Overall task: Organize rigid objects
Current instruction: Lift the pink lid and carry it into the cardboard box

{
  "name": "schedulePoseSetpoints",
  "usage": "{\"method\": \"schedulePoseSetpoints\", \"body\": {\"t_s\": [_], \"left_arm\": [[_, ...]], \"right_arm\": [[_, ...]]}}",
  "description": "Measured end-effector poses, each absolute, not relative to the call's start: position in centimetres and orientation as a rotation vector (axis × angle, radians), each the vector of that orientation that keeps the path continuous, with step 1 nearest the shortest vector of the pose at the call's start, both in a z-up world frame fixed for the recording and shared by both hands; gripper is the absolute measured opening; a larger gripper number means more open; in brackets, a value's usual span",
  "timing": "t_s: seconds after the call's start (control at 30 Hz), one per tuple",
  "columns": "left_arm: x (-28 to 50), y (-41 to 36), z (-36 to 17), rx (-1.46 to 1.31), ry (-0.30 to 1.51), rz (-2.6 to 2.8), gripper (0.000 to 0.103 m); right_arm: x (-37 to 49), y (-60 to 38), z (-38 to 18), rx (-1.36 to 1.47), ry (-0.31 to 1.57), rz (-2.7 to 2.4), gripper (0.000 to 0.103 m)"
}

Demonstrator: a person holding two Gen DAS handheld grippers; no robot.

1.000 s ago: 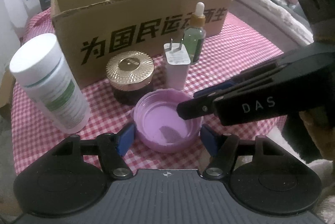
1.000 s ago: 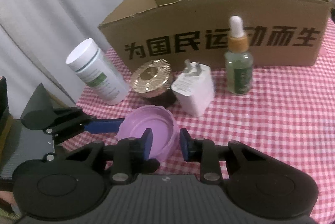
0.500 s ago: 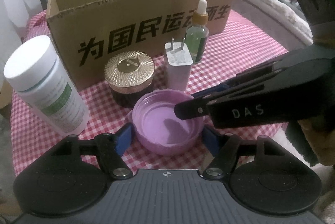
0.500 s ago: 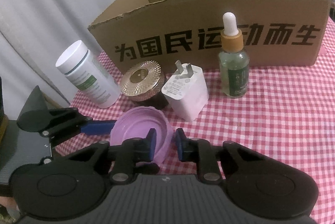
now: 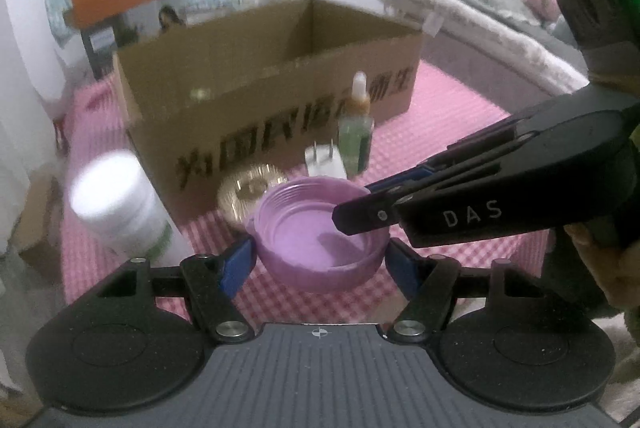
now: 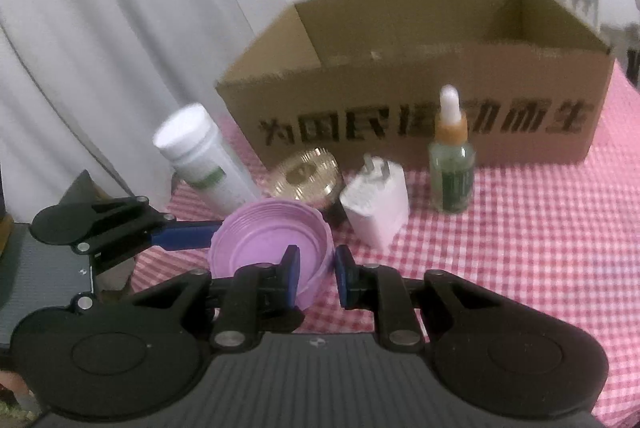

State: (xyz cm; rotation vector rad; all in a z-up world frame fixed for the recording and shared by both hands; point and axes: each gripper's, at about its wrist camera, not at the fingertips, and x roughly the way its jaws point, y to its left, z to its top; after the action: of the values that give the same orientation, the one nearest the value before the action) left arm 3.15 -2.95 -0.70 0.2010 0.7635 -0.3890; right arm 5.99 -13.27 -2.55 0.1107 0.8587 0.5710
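**A:** Two grippers on one purple lid (image 6: 272, 248), lower centre. Right gripper (image 6: 316, 270) is pinched narrow on its rim; left gripper (image 5: 320, 260) clamps it across the sides.

**B:** Progress? Cardboard box (image 6: 440, 99) looks empty. White bottle (image 6: 200, 155), gold jar (image 6: 306, 177), charger (image 6: 378, 207) and dropper bottle (image 6: 452, 171) all wait in front.

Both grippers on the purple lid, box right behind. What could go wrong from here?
1. Right gripper pinches only the purple lid's thin wall; it may slip or tilt.
2. Left gripper spans the lid, so uneven motion could twist it free.
3. The charger and gold-lidded jar stand close behind, easily knocked.
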Motion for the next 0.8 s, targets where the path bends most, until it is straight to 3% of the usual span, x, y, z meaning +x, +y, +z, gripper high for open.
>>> {"method": "schedulePoseSetpoints", "body": {"t_s": [0.47,0.8], "left_arm": [[7.9,-4.6,6.7,0.214,0.587,-0.372,0.071],[16.0,-6.3,6.0,0.091,0.703,-0.336,0.071]], "right_arm": [[9.2,-14.4,7.0,0.045,0.654,0.615,0.021],[19.8,-16.2,8.5,0.022,0.782,0.656,0.021]]}}
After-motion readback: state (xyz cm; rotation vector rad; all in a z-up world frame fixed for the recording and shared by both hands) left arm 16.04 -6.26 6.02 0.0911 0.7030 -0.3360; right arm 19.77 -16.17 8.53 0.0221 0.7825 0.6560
